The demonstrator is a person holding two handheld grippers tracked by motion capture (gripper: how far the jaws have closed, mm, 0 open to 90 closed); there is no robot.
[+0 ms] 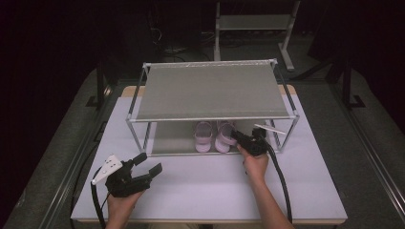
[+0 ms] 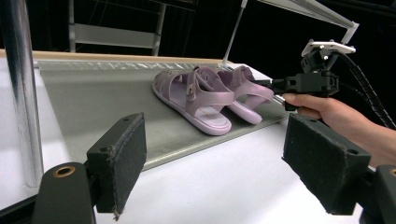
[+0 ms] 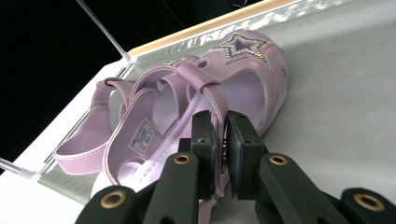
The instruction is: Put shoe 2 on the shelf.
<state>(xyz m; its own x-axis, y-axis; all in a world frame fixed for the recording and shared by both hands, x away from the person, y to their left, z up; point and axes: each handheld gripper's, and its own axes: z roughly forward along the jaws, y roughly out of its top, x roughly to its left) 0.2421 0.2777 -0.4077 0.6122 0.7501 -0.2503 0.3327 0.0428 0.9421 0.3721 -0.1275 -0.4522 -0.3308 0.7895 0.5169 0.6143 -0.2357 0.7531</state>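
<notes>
Your right gripper [image 1: 239, 137] reaches under the rack [image 1: 210, 90], a metal-tube frame w/ two flat grey woven-looking shelves. Its jaws are nearly closed on the ankle strap of the right sandal [image 3: 224, 93], pads pinching the strap edge at the sandal's side. That sandal is glossy lilac plastic, rounded closed toe w/ cut-outs and a glittery star outline on top. Inside its heel strap there's a small white label; print too small to read. The left sandal [image 3: 88, 135] sits just beside it, partly hidden behind the first; its toe is blocked from the right gripper view. Both rest on the rack's lower shelf [image 2: 107, 102], toward its right end. Your left gripper [image 1: 143, 168] is in front of the rack's left corner, over the white surface [image 1: 200, 186], jaws wide, holding nothing; pads look like dark rough foam.
</notes>
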